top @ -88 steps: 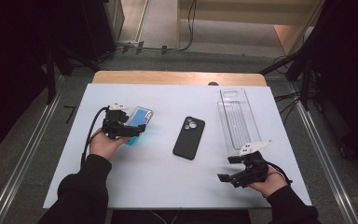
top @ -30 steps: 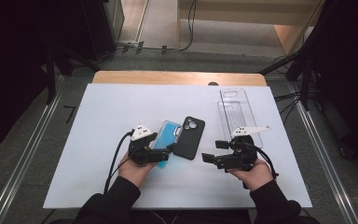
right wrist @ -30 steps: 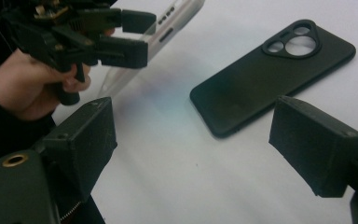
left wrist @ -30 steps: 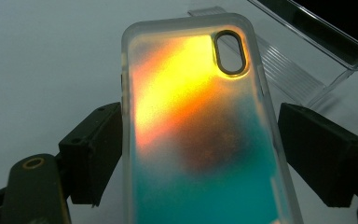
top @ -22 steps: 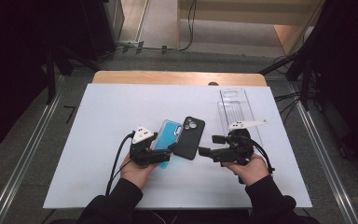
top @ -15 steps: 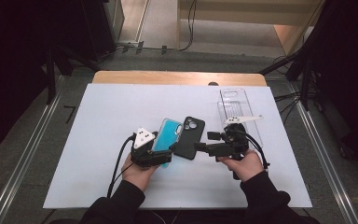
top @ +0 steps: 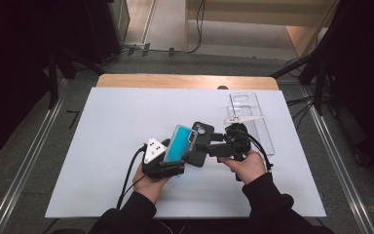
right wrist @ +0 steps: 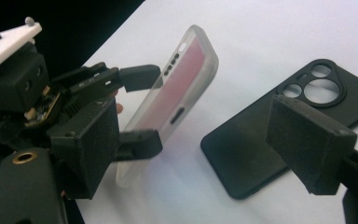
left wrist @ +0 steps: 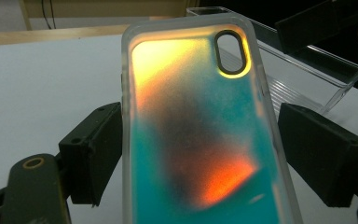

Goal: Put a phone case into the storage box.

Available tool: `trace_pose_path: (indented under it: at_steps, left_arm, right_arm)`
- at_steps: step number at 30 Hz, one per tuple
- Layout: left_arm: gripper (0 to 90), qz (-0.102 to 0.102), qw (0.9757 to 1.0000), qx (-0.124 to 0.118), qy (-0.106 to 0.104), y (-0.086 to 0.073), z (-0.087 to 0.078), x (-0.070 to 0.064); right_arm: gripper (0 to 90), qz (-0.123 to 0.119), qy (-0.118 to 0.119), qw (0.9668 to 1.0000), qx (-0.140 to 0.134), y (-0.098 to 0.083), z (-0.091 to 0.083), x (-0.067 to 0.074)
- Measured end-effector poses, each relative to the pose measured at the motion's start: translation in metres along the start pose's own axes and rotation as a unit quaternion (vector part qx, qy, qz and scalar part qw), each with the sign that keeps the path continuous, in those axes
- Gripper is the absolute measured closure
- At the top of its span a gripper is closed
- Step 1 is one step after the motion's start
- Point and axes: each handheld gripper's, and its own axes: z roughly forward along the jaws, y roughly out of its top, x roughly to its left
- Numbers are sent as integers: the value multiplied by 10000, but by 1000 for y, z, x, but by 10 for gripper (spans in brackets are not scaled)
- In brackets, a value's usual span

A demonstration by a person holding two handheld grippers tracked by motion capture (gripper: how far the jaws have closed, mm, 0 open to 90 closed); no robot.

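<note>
My left gripper (top: 171,165) is shut on an iridescent teal-and-orange phone case (top: 178,143), gripping its long edges and holding it tilted up off the table. In the left gripper view the case (left wrist: 191,130) stands between both pads. A black phone (top: 200,157) lies flat, camera side up, just right of the case. My right gripper (top: 215,144) points left at the phone. Its jaws have just been closing a little. In the right gripper view the phone's near end (right wrist: 242,154) lies between the pads, which do not touch it. My left gripper (right wrist: 140,108) shows there too, clamping the case (right wrist: 172,93).
A clear plastic tray (top: 253,114) lies at the back right of the white table (top: 102,146), just behind my right hand. A wooden strip (top: 175,81) runs along the far edge. Cables trail from both grippers toward the person.
The left gripper carried the case from the table's left to the middle, beside the black phone. The right gripper came in from the front right and moved left, up to the phone.
</note>
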Motion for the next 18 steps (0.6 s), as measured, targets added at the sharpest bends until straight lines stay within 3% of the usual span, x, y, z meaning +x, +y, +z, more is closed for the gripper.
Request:
trace_pose_path:
  at_steps: [8,18]
  left_arm:
    - [168,13,9999,-129,10,-3,-1,-6]
    - [168,21,9996,-267,8,-3,-3,-13]
  right_arm:
    - [207,111,92,9998,-104,7,6,-3]
    - [322,337,236,9991,74,15,22,-6]
